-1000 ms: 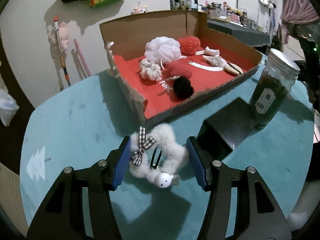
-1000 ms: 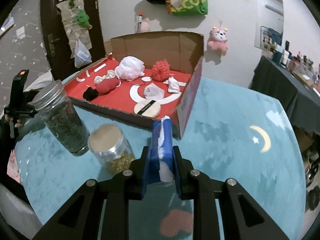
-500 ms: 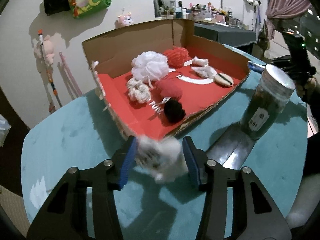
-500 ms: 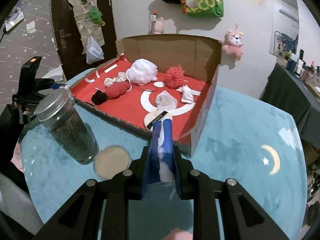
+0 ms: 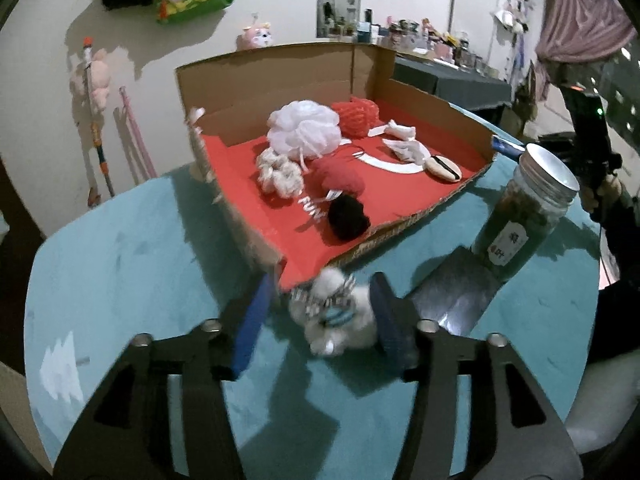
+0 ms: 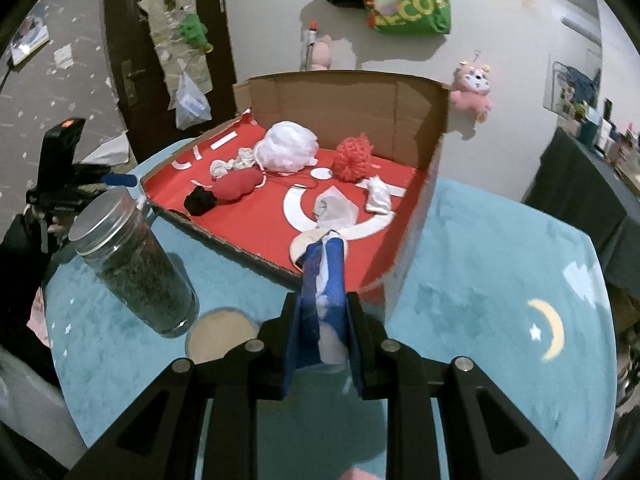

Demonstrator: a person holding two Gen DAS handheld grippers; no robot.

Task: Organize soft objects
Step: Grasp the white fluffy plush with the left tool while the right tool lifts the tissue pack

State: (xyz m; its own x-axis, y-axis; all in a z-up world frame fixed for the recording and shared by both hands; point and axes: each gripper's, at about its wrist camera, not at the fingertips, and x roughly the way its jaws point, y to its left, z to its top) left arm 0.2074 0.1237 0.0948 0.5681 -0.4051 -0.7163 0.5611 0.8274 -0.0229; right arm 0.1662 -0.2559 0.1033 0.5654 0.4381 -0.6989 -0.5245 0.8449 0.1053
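Tongs on the left [image 5: 320,312] sit spread around a fluffy white scrunchie [image 5: 336,316], at the cardboard tray's [image 5: 460,196] near corner, likely bound inside. Right tongs [image 6: 324,280] pinch a white cloth [image 6: 326,312], raised over the worktop [image 6: 480,300].

You have one cardboard box [image 5: 280,80] on the counter [image 5: 120,264]. Inside it you can count one white mesh puff [image 5: 303,129], one red knitted ball [image 5: 357,117], one cream scrunchie [image 5: 278,174], one red soft lump [image 5: 340,178], one black pom [image 5: 347,217], two crumpled white pieces [image 5: 406,149] and one round tan pad [image 5: 443,168].

Outside the box there are two jars: one tall dark-filled jar [image 6: 136,264] and one short one with a tan lid [image 6: 222,338].

You hold two soft items: one fluffy white one [image 5: 334,316] between the left fingers [image 5: 250,320], one white cloth [image 6: 326,280] between the right fingers [image 6: 310,280].
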